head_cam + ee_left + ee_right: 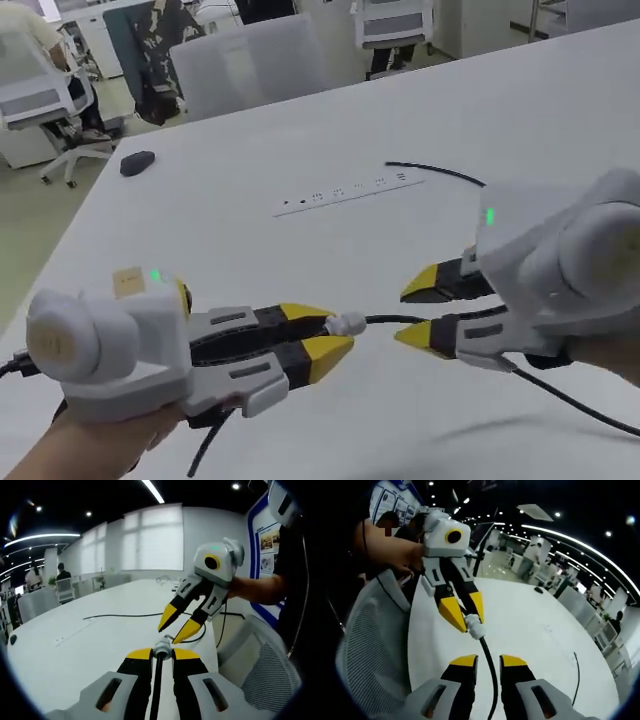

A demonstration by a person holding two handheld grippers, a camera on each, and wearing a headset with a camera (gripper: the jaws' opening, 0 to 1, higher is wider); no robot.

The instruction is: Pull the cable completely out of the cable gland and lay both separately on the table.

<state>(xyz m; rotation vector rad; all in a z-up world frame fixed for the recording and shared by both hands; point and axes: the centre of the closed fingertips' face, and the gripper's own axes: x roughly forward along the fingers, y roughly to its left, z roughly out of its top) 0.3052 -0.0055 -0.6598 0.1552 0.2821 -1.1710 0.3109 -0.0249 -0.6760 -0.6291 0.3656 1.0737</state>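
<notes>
The wide white table (250, 260) runs under both your hands and away to the far side, where office chairs stand beyond its edge. Your right gripper (402, 316) comes in from the right, off the tabletop, with its yellow-tipped jaws spread apart, one above and one below the line of the cable. In the right gripper view the gap between them looks wider than the cable, though I cannot tell for sure whether either jaw touches it. Your left gripper (338, 332) reaches in from the near left, its jaws closed together at the tips and clamped on the gland.

The thin black cable (390, 319) leaves the gland, passes rightward between the right gripper's jaws and trails off to the near right over the table. In the left gripper view a black length also runs back between the closed jaws, so the cable is threaded through the gland. A long white power strip (345, 189) lies flat, far of the grippers. Just right of it a second black lead (440, 170) curves on the table. A small dark rounded object (137, 162) sits at the far left. The white plastic cable gland (347, 324) is held above the table at the left gripper's tips, just left of the right gripper's tips.
</notes>
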